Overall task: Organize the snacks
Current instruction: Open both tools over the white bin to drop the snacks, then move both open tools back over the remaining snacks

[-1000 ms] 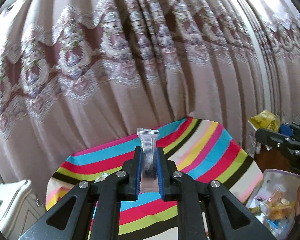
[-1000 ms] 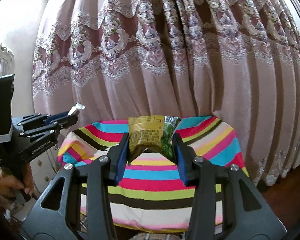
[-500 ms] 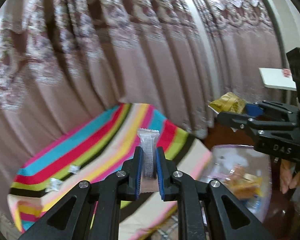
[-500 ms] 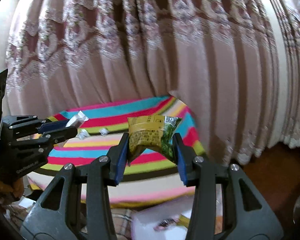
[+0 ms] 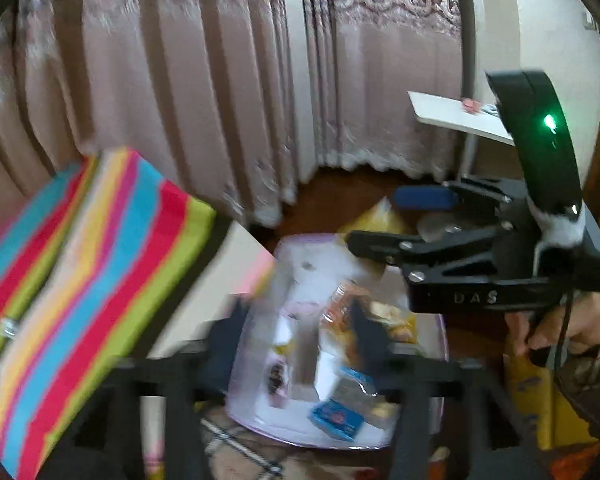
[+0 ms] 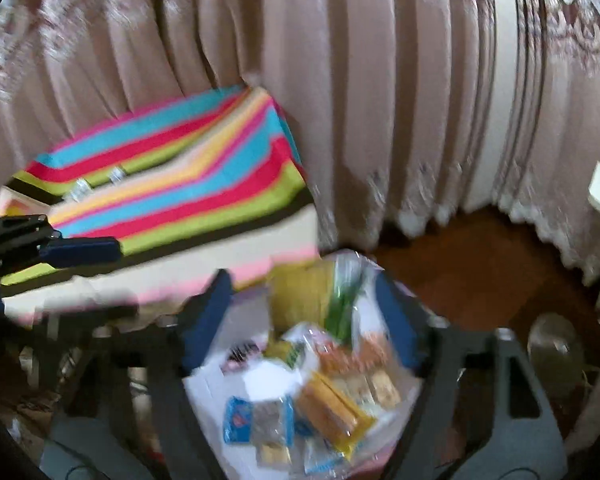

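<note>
left gripper [image 5: 296, 344]: your left gripper is spread apart with nothing between its blue pads. it hangs over the snack bin. the picture is blurry here.
right gripper [image 6: 304, 320]: your right gripper is spread wide too. it is over the same bin. in the left view you see it from the side [image 5: 384, 220], with your hand [image 5: 560, 328] on its handle.
yellow and green snack bag [image 6: 312, 300]: it sits between the right gripper's pads, at the far side of the bin. it is too blurry to tell if a pad touches it.
snack bin [image 5: 432, 428]: a clear bin with a pale purple rim, down low beside the striped counter. it is full of small snacks.
snacks in the bin: orange packs [image 6: 340, 404] lie in the middle. a blue pack [image 6: 240, 420] lies nearer to you. a small dark pack [image 5: 278, 376] lies on the left side.
striped counter [image 6: 172, 184]: it has a cloth with red, blue, green and yellow stripes. two small shiny wrapped snacks [image 6: 96, 184] lie on it, well apart from the bin.
curtain [image 6: 340, 100]: a pink curtain hangs behind it all.
floor [image 6: 460, 276]: brown wood, to the right of the bin.
white shelf [image 5: 456, 118]: near the wall, up past the right gripper.
</note>
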`<state>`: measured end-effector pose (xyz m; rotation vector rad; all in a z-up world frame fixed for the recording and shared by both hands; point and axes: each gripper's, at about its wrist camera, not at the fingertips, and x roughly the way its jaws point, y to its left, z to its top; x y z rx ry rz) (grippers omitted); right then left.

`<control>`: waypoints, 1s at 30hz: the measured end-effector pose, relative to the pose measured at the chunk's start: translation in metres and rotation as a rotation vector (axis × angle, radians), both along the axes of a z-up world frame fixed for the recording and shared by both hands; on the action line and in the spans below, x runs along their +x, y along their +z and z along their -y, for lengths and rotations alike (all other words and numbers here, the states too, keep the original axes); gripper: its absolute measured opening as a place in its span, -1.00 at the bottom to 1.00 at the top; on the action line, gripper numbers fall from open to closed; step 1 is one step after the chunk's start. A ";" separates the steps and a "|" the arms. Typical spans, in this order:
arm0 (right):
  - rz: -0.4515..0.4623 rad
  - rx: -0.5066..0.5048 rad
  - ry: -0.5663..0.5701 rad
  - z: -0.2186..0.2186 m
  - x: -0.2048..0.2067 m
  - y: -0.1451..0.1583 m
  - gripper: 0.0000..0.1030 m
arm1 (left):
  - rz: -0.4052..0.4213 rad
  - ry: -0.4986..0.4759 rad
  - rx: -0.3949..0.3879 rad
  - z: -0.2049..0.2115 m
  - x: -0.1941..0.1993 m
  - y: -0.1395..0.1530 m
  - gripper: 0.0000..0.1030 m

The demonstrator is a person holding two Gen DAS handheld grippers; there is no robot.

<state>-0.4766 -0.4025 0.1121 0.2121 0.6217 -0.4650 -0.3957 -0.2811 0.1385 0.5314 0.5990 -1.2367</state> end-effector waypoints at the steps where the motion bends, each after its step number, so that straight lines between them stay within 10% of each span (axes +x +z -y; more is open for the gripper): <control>1: -0.007 0.008 -0.003 0.001 0.001 -0.003 0.55 | -0.005 0.020 -0.003 -0.003 0.006 -0.005 0.51; 7: -0.057 0.012 0.094 -0.022 0.040 -0.009 0.56 | 0.016 0.190 -0.024 -0.048 0.063 -0.022 0.61; 19: -0.207 0.039 0.566 -0.157 0.285 -0.061 0.66 | -0.024 0.976 0.058 -0.244 0.299 -0.072 0.61; 30: -0.282 -0.014 0.742 -0.221 0.536 -0.086 0.68 | -0.217 1.223 -0.015 -0.353 0.422 -0.095 0.62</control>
